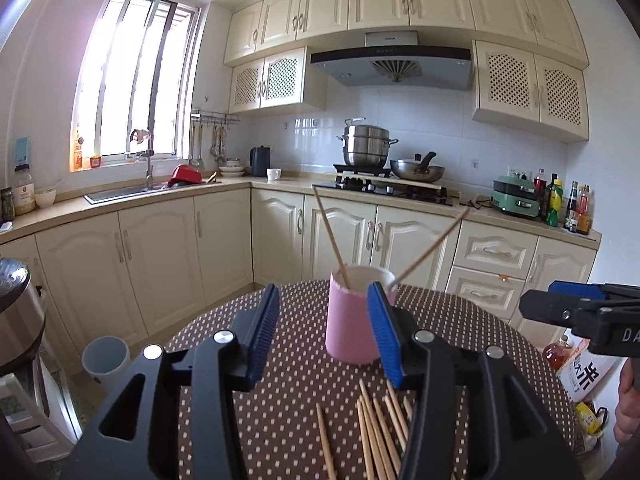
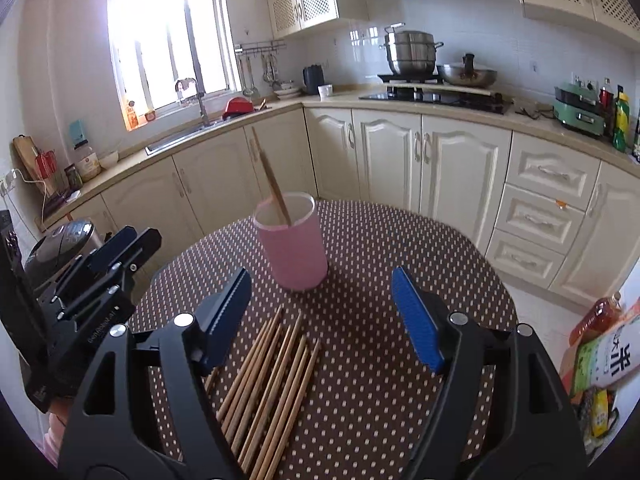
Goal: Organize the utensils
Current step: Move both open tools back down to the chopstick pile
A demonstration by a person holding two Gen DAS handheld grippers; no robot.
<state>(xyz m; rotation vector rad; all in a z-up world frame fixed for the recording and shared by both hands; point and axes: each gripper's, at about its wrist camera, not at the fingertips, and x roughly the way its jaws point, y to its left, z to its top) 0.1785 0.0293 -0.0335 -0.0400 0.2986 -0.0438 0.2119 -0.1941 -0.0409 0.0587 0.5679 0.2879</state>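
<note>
A pink cup [image 1: 352,316] [image 2: 294,240] stands upright on a round table with a brown dotted cloth [image 1: 288,384] [image 2: 360,360]. Two wooden chopsticks [image 1: 332,236] [image 2: 274,184] lean inside it. Several loose chopsticks [image 1: 376,432] [image 2: 268,380] lie flat on the cloth in front of the cup. My left gripper [image 1: 324,336] is open and empty, just in front of the cup and above the loose sticks. My right gripper [image 2: 320,316] is open and empty, above the pile's right side. Each gripper shows at the edge of the other's view [image 1: 568,308] [image 2: 108,256].
Kitchen cabinets and counter ring the far side. A rice cooker [image 2: 60,244] stands at the left of the table. A grey bin [image 1: 106,360] is on the floor. A rice bag and bottle [image 2: 608,344] sit at the right.
</note>
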